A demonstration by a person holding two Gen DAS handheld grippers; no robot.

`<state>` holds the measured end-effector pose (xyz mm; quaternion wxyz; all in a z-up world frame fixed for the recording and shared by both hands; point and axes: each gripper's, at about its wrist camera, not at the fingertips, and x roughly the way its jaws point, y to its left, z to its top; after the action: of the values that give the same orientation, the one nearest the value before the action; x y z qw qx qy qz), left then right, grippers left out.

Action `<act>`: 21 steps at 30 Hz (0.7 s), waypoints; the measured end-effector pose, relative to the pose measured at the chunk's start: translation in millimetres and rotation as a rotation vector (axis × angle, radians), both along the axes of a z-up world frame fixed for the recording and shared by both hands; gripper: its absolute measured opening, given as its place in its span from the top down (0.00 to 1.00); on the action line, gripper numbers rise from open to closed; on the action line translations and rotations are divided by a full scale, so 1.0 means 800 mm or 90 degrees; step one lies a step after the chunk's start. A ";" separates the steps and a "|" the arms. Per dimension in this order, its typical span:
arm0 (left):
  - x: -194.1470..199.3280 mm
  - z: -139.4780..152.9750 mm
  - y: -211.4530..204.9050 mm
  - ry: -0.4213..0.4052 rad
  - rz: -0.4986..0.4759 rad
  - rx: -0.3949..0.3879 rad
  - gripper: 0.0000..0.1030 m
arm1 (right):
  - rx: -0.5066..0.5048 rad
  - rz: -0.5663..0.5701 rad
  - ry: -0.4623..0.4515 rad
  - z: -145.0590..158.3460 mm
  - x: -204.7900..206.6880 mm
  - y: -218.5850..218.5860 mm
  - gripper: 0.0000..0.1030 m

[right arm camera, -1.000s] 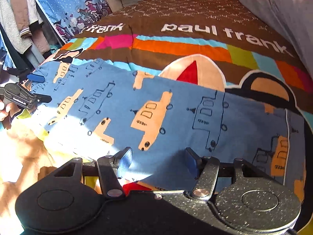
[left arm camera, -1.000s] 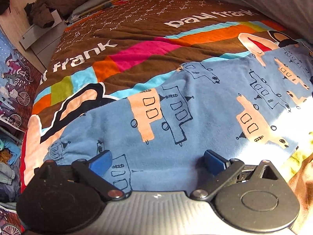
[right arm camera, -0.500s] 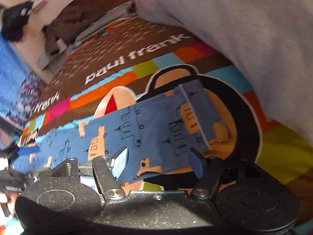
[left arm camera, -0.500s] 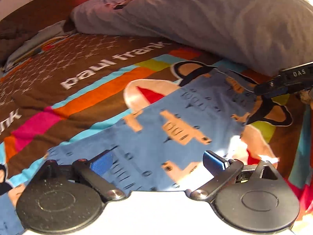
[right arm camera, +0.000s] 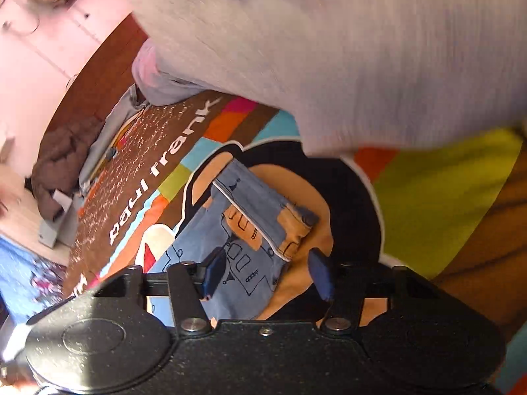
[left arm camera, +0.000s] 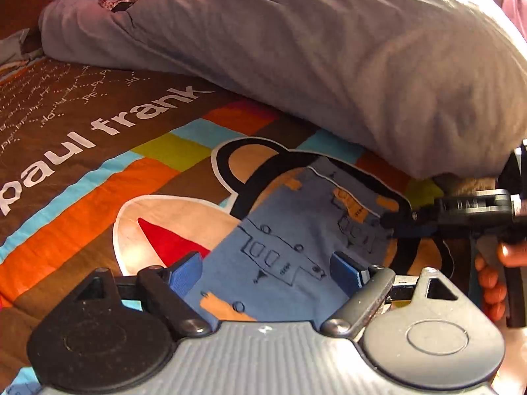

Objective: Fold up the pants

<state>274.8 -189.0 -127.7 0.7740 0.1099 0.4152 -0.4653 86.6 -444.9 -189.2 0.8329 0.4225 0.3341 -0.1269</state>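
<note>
Blue pants (left arm camera: pixel 290 230) printed with orange and outlined buildings lie flat on a striped bedspread (left arm camera: pixel 98 197). Their leg end (right arm camera: pixel 260 217), a white-edged cuff, stops close to a grey duvet. My left gripper (left arm camera: pixel 266 271) hovers over this leg with its jaws closing. The cloth shows between the blue pads, which do not press on it. My right gripper (right arm camera: pixel 267 275) is rolled sideways at the cuff's corner, jaws closing, with the pants' edge between its pads but not pinched. In the left wrist view the right gripper (left arm camera: pixel 400 222) reaches in from the right, held by a hand (left arm camera: pixel 494 263).
A bulky grey duvet (left arm camera: pixel 329 49) lies just beyond the cuff and overhangs it in the right wrist view (right arm camera: pixel 329 49). A brown heap of clothes (right arm camera: pixel 62 161) lies at the bed's far end, beside a white cupboard (right arm camera: pixel 49 33).
Both views have swept along the pants from the waist part to the leg end by the grey duvet. The right gripper has rolled sideways and its jaws have narrowed.
</note>
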 end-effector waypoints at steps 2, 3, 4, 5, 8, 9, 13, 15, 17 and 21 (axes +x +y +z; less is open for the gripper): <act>0.030 -0.004 -0.014 0.040 -0.014 -0.016 0.14 | 0.013 -0.004 -0.003 -0.008 0.002 0.002 0.49; 0.040 -0.006 -0.023 0.050 -0.025 -0.018 0.14 | 0.013 -0.007 -0.006 -0.011 0.002 0.003 0.49; 0.050 -0.010 -0.035 0.060 -0.040 -0.020 0.14 | 0.018 -0.012 -0.010 -0.014 0.001 0.003 0.49; 0.060 -0.015 -0.049 0.074 -0.058 -0.021 0.14 | 0.027 -0.018 -0.015 -0.017 0.001 0.002 0.49; 0.079 -0.030 -0.084 0.105 -0.108 -0.019 0.14 | 0.035 -0.021 -0.022 -0.020 0.003 0.002 0.50; 0.084 -0.035 -0.093 0.115 -0.122 -0.018 0.14 | 0.035 -0.019 -0.025 -0.020 0.004 0.002 0.50; 0.101 -0.056 -0.123 0.157 -0.170 -0.007 0.14 | 0.045 -0.019 -0.037 -0.024 0.003 0.001 0.50; 0.111 -0.064 -0.129 0.187 -0.183 -0.013 0.14 | 0.052 -0.023 -0.042 -0.027 0.001 0.000 0.50; 0.123 -0.072 -0.133 0.231 -0.185 -0.036 0.14 | 0.061 -0.026 -0.046 -0.029 0.000 -0.002 0.52; 0.139 -0.082 -0.145 0.288 -0.179 -0.070 0.14 | 0.078 -0.031 -0.049 -0.033 -0.008 -0.007 0.64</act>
<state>386.2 -304.9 -193.6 0.5941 0.0174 0.5324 -0.6028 80.3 -450.7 -215.7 0.8144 0.4853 0.2986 -0.1098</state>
